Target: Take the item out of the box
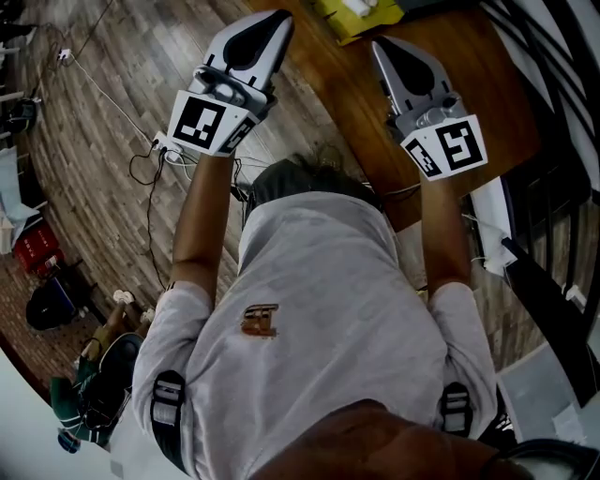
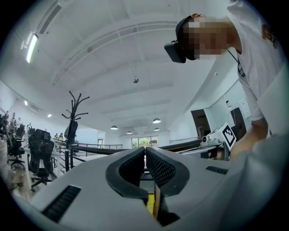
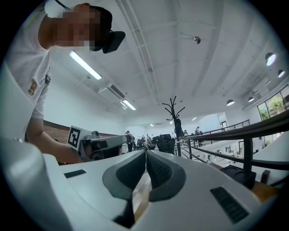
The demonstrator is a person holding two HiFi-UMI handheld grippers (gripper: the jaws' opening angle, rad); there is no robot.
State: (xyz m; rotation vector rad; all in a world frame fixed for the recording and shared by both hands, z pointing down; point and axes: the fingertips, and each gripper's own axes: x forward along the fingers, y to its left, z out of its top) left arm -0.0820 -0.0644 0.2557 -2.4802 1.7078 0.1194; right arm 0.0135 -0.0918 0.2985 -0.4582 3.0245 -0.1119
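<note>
The left gripper (image 1: 269, 21) and the right gripper (image 1: 386, 49) are both held out in front of the person, pointing roughly level, and each gripper view shows its jaws pressed together with nothing between them. The only likely candidate for the box is a yellow thing (image 1: 358, 15) at the top edge of the head view. It lies on the brown table (image 1: 347, 103) between and just beyond the two grippers. It is cut off by the frame, so I cannot tell whether it is the box, whether it is open, or what sits inside. Neither gripper view shows it; both look out across the room instead. The task seems barely begun, and the main risks come from that. With the jaws closed, a reach forward would push the yellow thing along the table instead of taking hold of it, and it could slide out of reach. Coming in level and low, a gripper could also knock the table's near edge. Cables (image 1: 150, 173) trail over the wooden floor (image 1: 103, 103) beside the person and could catch a foot.
</note>
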